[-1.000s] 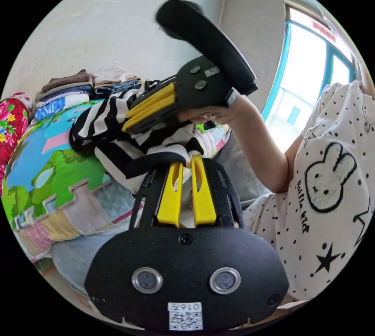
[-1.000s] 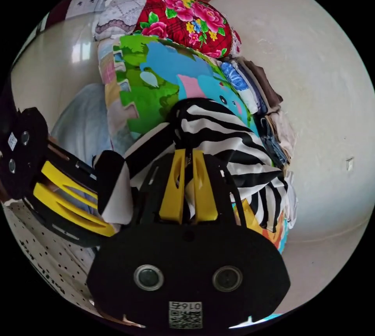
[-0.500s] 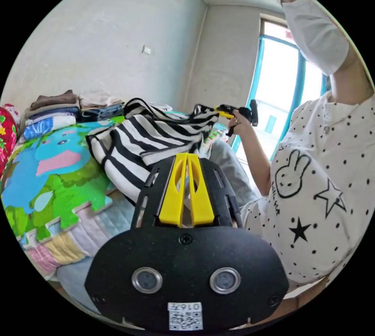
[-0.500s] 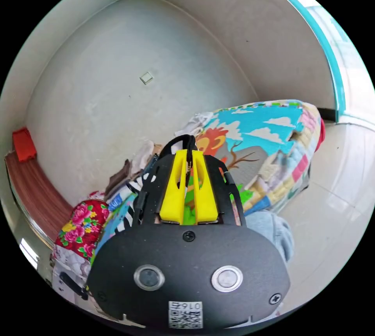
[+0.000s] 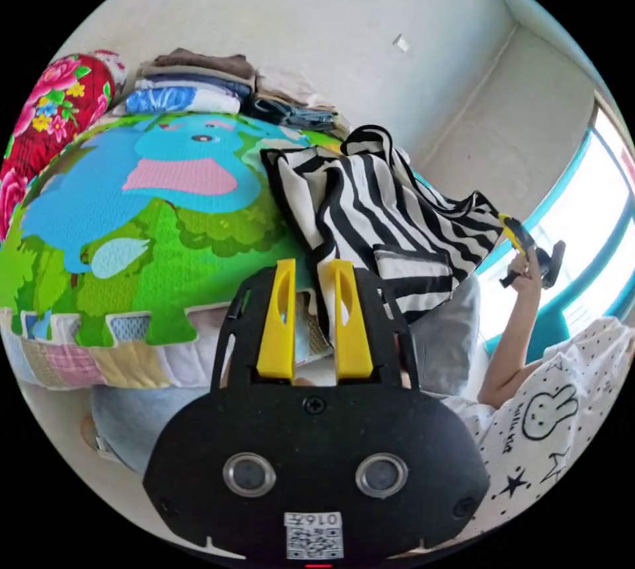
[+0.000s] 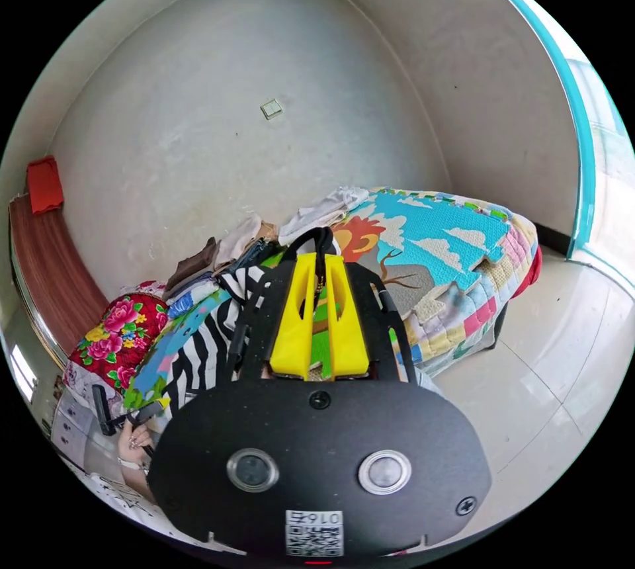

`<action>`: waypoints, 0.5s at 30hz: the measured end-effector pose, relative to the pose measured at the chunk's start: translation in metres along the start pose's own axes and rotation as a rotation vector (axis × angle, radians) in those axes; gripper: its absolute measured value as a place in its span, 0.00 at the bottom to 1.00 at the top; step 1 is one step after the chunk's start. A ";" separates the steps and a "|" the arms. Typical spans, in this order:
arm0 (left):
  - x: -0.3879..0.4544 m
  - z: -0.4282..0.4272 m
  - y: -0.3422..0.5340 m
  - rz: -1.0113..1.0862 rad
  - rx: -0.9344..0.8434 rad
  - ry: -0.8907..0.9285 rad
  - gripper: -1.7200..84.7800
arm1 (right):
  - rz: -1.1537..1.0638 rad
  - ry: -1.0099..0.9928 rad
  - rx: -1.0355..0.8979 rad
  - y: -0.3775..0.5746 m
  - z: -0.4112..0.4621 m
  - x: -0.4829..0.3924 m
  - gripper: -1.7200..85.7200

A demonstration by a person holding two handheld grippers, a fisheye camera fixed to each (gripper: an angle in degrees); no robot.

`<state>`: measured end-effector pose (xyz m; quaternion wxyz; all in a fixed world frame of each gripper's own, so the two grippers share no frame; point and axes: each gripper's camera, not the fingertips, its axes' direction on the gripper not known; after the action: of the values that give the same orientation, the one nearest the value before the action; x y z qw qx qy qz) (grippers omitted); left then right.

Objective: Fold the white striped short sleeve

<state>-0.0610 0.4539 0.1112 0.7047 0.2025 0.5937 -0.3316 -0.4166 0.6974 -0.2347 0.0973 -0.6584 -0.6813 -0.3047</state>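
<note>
Stretching across the bed (image 5: 132, 225), the shirt (image 5: 377, 218) hangs as one striped sheet, its long axis running from the lower centre of the left gripper view up to the right edge. The play mat (image 5: 99, 198) under it covers the mattress; one shirt, one mat, one floral pillow (image 5: 46, 106) at upper left, and two stacks of folded clothes (image 5: 218, 83) along the wall.

The right gripper (image 5: 512, 231), small at the right edge of that view, appears to pinch the shirt's far corner; in its own view its jaws sit together on a dark hem (image 6: 317, 241).

The left gripper (image 5: 314, 317) is nearer the near edge, which drapes beside its right jaw, but its jaws stand apart, gripping nothing. The likely next move is closing on that edge.
</note>
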 end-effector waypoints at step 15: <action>-0.023 -0.098 -0.054 0.146 0.179 -0.005 0.01 | -0.191 -0.162 0.096 0.003 -0.007 0.032 0.03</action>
<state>-0.1696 0.4878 0.1188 0.7076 0.3066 0.5434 -0.3317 -0.4197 0.7205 -0.2113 0.0439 -0.6075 -0.7604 -0.2256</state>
